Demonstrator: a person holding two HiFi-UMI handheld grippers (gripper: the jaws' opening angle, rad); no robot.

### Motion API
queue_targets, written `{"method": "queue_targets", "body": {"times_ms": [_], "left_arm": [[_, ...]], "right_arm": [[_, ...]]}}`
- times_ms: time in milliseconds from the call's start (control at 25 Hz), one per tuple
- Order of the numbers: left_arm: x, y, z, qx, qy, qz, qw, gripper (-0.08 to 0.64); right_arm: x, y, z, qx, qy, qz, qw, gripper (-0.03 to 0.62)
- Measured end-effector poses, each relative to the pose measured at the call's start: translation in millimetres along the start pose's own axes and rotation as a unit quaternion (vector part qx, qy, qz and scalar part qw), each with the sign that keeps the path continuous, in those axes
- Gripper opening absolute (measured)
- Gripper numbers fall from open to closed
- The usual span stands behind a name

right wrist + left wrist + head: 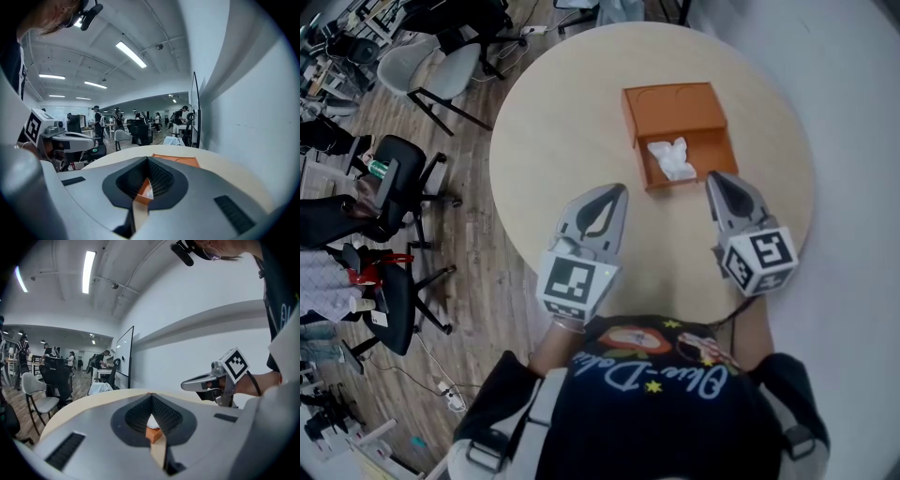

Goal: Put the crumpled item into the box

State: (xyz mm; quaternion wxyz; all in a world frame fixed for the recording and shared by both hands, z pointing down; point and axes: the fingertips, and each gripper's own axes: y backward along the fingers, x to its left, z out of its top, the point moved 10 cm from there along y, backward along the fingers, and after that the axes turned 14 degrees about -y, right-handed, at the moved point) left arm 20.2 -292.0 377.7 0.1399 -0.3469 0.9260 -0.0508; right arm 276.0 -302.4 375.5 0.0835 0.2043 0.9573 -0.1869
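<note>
An orange box [710,148] lies open on the round table [562,122], its lid [670,110] folded back on the far side. The crumpled white item [671,159] rests inside the box's tray. My left gripper [622,188] hovers over the table just left of the box's near corner, shut and holding nothing. My right gripper [712,176] sits at the box's near right corner, also shut and holding nothing. In the left gripper view the box [153,433] and the white item [151,421] show through the gap behind the joined tips. In the right gripper view the lid [177,161] lies ahead.
Office chairs [403,178] and cables stand on the wooden floor left of the table. A grey-white wall or floor strip [853,112] runs along the right. The table edge is near my body. People and desks fill the room's far end [136,124].
</note>
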Motion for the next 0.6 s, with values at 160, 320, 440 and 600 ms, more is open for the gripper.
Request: {"method": "queue_targets", "body": {"times_ms": [160,320,440,600], "left_arm": [[0.8,0.3,1.3,0.001,0.0,0.001,1.0,-0.008],[1.5,2.7,0.4,0.001,0.002,0.001,1.0,-0.008],[2.2,2.8,-1.3,0.003,0.004,0.002,1.0,-0.008],[1.2,0.1,-1.8,0.003,0.005,0.003,1.0,-0.008]], "right_arm": [[1.0,0.3,0.4,-0.001,0.001,0.01,1.0,0.0],[3.2,1.6,0.1,0.002,0.003,0.012,1.0,0.0],[3.9,1.0,0.2,0.0,0.004,0.012,1.0,0.0],[2.6,-0.7,1.3,-0.002,0.013,0.02,1.0,0.0]]}}
